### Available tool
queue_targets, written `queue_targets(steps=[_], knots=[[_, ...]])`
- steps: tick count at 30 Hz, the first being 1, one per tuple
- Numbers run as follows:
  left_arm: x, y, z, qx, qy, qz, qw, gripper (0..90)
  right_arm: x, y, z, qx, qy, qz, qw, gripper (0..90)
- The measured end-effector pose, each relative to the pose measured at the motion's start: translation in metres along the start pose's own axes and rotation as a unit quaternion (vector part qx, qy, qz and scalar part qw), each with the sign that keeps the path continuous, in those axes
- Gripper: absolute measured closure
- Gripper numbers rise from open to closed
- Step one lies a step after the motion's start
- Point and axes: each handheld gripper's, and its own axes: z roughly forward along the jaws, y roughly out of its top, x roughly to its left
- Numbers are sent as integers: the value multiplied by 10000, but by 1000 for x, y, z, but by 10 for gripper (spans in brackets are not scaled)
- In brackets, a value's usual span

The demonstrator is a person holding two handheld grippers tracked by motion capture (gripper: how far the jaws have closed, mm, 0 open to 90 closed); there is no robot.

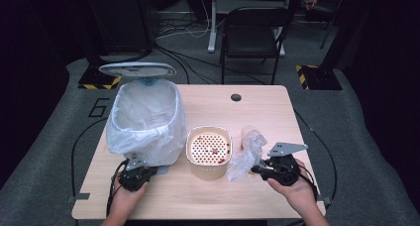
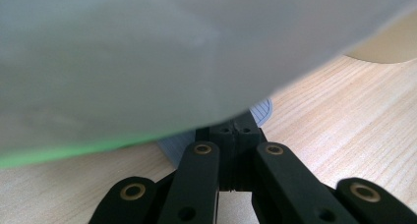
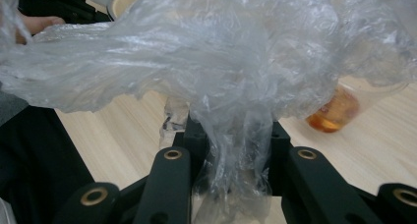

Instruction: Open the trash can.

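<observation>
My right gripper (image 1: 258, 169) has its jaws pinched on a crumpled clear plastic bag (image 1: 246, 155); in the right gripper view the bag (image 3: 231, 86) bunches between the two black jaws and billows out above and ahead of them. Just past it, off to one side, a clear cup (image 3: 337, 111) with orange liquid stands on the wooden table (image 1: 208, 194). Beside that gripper, toward my other hand, sits a cream container (image 1: 209, 151) with a perforated insert. My left gripper (image 1: 134, 176) has its jaws drawn together, their tips against the foot of the bin (image 1: 143, 119), whose white liner (image 2: 147, 52) looms right over them.
</observation>
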Motion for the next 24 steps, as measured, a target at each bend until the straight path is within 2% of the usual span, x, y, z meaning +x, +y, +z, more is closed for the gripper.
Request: queue_targets(steps=[10,17,24], knots=[[0,0,0,13,17,-3,10000,900,3,33,-4,-140,116,-173,9997,721],[0,0,0,18,31,-19,10000,900,5,57,9,-168,232,-298,9991,722],[1,0,0,30,28,-4,10000,900,12,72,18,-183,378,-398,9983,722]])
